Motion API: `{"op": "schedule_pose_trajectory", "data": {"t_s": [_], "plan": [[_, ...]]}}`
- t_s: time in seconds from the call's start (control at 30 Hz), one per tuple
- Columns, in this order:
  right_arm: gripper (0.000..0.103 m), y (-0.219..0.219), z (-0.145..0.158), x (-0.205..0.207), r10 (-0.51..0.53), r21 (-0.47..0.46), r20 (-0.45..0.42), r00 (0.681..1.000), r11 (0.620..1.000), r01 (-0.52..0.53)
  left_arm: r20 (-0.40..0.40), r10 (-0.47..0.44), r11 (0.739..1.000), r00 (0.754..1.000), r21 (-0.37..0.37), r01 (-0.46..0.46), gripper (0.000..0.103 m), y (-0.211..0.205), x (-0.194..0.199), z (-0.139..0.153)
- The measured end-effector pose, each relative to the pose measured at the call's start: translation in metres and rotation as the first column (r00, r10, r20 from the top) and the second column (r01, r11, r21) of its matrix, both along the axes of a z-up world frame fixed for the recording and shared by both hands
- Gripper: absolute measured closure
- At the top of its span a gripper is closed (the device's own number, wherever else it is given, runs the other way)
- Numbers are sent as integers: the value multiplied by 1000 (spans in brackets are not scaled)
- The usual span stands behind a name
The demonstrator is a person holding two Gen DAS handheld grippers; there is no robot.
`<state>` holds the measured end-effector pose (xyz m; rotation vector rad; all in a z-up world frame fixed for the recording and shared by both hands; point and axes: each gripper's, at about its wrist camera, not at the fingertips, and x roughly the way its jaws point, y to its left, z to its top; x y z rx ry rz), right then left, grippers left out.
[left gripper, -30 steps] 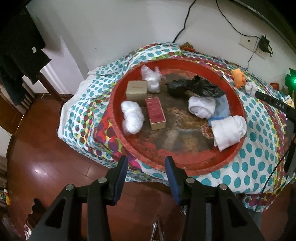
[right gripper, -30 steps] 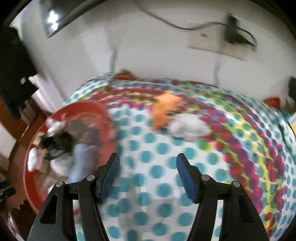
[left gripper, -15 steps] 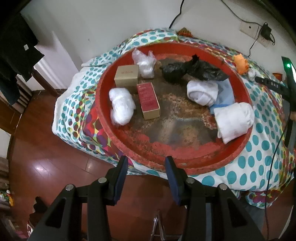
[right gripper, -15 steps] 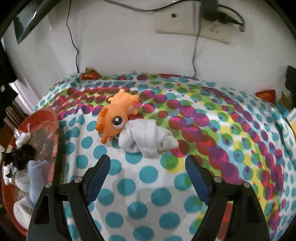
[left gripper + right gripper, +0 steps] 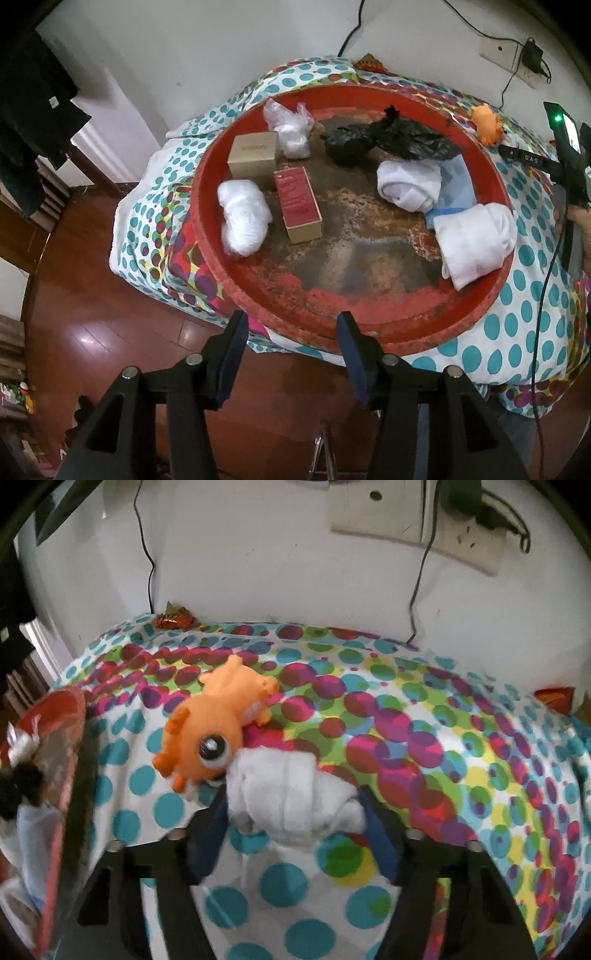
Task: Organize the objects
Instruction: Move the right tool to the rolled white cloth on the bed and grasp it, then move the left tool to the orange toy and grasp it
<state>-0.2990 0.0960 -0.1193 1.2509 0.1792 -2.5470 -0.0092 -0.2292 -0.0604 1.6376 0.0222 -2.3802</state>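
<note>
Right claw (image 5: pixel 295 834): closing in on the white rolled cloth (image 5: pixel 291 797), jaws having just been narrowing from wide; the roll is sitting between the blue pads, and the frame is too blurred to say the pads are pressing yet.
White rolled cloth: lying on the dotted cover of the desk (image 5: pixel 443 738), right at the claw's tips, bulging over both pads.
Orange toy (image 5: pixel 210 734): leaning against the roll just ahead and to the left of the right claw, touching it.
Left claw (image 5: pixel 291 354): hanging empty at medium width, jaws having just been opening, nothing between them.
Red tray (image 5: pixel 369 325): sitting just ahead of the left claw, its near rim close to the tips.
Tray contents: a red box (image 5: pixel 297 203) and a tan box (image 5: pixel 253 153) ahead and left, white wrapped bundles beside them, a black bag (image 5: pixel 384 138) farther off, white cloth rolls (image 5: pixel 476 240) ahead and right.
Step, as I'm reading it: gathering the loose roll to join the cloths in the tray.
Risk one: the soft roll is squashing and could be slipping out if only an outer fold is caught.
Risk two: the toy is resting on the roll, so lifting could be dragging or tipping it.
Risk three: the pads could be pinching the cover underneath and tugging it, shifting the tray.
</note>
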Motion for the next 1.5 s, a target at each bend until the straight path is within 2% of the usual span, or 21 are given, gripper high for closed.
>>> {"op": "schedule_pose_trajectory", "data": {"t_s": [0.2,0.53,0.67,0.73,0.83,0.9,1.03,1.1,1.17,1.23,1.27,1.37,1.4,1.5], "plan": [[48,31,4,19,-63,6,-24,998,998,63,8,-19,1000,1000,15,19,52,9,-2,-3],[48,145,5,52,-249,-23,-11,969,968,248,-5,-58,998,998,-7,58,52,28,0,3],[48,174,6,59,-297,-56,-1,955,953,297,2,-66,998,998,-17,66,52,38,-3,4],[48,178,5,59,-301,-73,4,954,951,300,10,-84,996,996,-21,84,52,46,-6,5],[46,167,3,56,-293,0,-6,956,956,293,-10,-122,993,993,-4,122,52,60,-12,13],[44,160,3,56,-278,44,-16,960,959,279,-37,-156,986,987,46,157,52,72,-21,19],[44,163,2,57,-263,27,-10,965,964,263,-67,-187,974,980,118,193,52,91,-45,26],[44,161,2,57,-264,37,-13,965,964,264,-118,-185,963,976,177,204,52,103,-58,28],[44,161,2,56,-264,35,-12,965,964,264,-142,-187,957,972,197,213,52,117,-74,27],[43,160,2,56,-263,40,-13,965,964,264,-126,-198,959,972,179,218,52,132,-91,23],[43,160,2,56,-263,40,-13,965,964,263,-115,-225,961,967,140,240,52,145,-101,22],[42,160,2,57,-264,38,-13,964,964,264,-103,-328,942,939,42,334,52,179,-127,22],[42,159,2,57,-263,37,-12,965,964,263,-92,-345,936,934,43,350,52,187,-137,21],[40,158,2,57,-256,34,-10,967,966,256,-67,-371,919,926,119,377,52,202,-177,18]]}}
